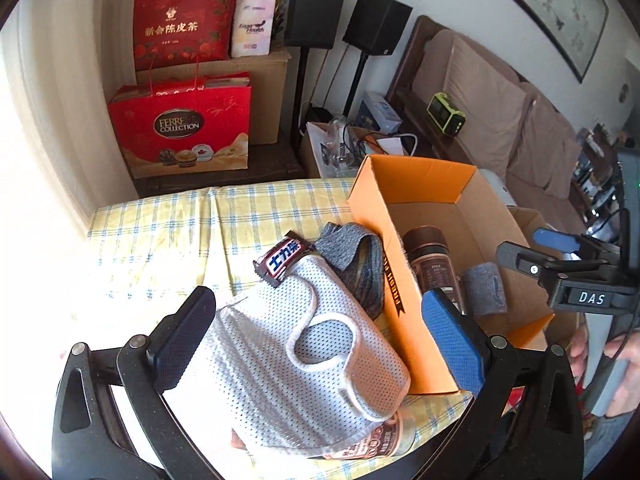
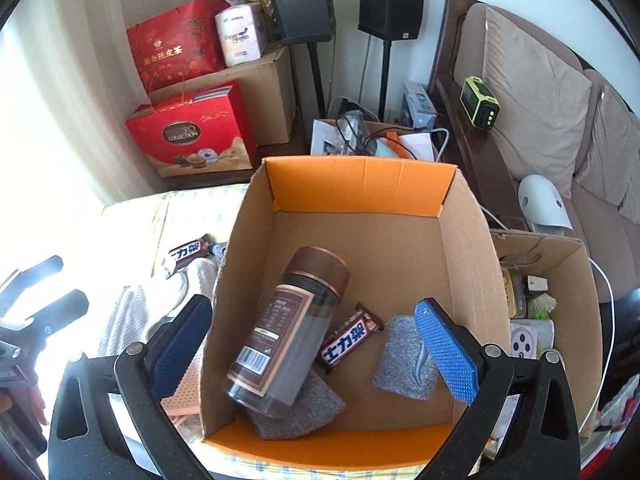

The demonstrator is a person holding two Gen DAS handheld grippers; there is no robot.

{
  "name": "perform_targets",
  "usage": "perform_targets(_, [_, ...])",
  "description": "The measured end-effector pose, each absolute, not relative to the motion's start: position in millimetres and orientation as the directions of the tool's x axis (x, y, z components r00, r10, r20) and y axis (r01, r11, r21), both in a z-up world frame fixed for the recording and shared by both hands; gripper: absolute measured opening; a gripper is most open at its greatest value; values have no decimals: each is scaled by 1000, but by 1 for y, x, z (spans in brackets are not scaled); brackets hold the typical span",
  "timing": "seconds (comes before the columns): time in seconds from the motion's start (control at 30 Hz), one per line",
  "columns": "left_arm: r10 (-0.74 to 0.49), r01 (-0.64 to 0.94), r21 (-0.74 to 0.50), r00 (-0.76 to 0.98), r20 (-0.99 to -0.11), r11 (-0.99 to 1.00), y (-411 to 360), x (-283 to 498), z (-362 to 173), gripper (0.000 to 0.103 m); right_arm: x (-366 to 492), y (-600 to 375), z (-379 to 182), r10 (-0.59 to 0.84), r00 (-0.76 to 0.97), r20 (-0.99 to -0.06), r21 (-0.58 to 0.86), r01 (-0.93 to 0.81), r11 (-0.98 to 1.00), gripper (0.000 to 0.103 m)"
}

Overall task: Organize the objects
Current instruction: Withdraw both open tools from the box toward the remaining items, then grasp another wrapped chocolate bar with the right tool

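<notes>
An open orange cardboard box (image 1: pixel 376 216) (image 2: pixel 360 176) stands on the checked tablecloth. In it lie a brown-capped jar (image 2: pixel 284 328), a candy bar (image 2: pixel 348 340) and grey pads (image 2: pixel 404 360). Left of the box lie a white mesh wrap (image 1: pixel 296 344), another candy bar (image 1: pixel 282 258), a grey strap (image 1: pixel 352 260) and a jar (image 1: pixel 372 440) under the wrap. My left gripper (image 1: pixel 320 344) is open, with its fingers on either side of the mesh wrap. My right gripper (image 2: pixel 316 360) is open above the box, empty; it also shows in the left wrist view (image 1: pixel 552 252).
Red gift bags (image 1: pixel 180 128) and a cardboard carton stand behind the table by the curtain. Two black speakers on stands (image 1: pixel 376 28) and a sofa (image 1: pixel 500 112) are at the back right. A second cardboard box (image 2: pixel 552 304) with small items sits right of the orange box.
</notes>
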State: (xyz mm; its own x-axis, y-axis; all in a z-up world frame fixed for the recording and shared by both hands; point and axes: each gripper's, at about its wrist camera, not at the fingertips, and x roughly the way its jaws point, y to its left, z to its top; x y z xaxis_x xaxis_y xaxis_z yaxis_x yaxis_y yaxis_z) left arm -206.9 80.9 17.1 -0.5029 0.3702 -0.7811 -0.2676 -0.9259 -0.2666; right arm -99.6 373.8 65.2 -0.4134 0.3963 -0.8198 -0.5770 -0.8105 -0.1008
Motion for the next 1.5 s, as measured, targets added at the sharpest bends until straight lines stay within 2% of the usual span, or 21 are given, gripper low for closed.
perform_targets(0.23, [348, -250, -258, -450, -822, -933, 46, -194, -17, 103, -119, 342, 57, 365, -431, -826, -109, -513, -852, 102])
perform_targets(0.4, [363, -189, -311, -409, -837, -931, 22, -192, -42, 103, -138, 318, 51, 348, -438, -829, -125, -462, -878, 102])
perform_targets(0.63, [357, -142, -328, -410, -839, -934, -1, -199, -53, 103, -167, 302, 42, 320, -441, -838, -114, -433, -894, 102])
perform_targets(0.73, [363, -145, -333, -410, -837, -931, -7, -199, -55, 103, -181, 302, 38, 297, -447, -844, -83, -439, -895, 98])
perform_targets(0.83, [368, -138, -342, -408, -836, -930, -13, -199, -59, 103, -196, 303, 31, 267, -440, -857, -50, -444, -895, 87])
perform_targets(0.9, [374, -127, -354, -408, -833, -927, -19, -200, -62, 103, -208, 302, 25, 250, -431, -867, -37, -445, -895, 74])
perform_targets(1.03, [377, -110, -366, -424, -824, -924, -31, -203, -65, 103, -232, 305, 5, 213, -396, -893, -10, -456, -890, 67])
perform_targets(1.1, [376, -110, -366, -439, -816, -924, -35, -204, -65, 103, -244, 308, -5, 198, -376, -905, 1, -468, -884, 59])
perform_targets(1.27, [368, -119, -355, -471, -802, -927, -39, -205, -62, 103, -268, 315, -29, 197, -334, -922, -4, -500, -866, 55])
perform_targets(1.37, [351, -134, -329, -486, -800, -935, -37, -205, -62, 103, -280, 321, -45, 184, -304, -935, -2, -515, -857, 46])
perform_targets(1.5, [348, -145, -320, -502, -791, -936, -37, -203, -62, 103, -291, 329, -65, 170, -264, -949, 1, -546, -838, 45])
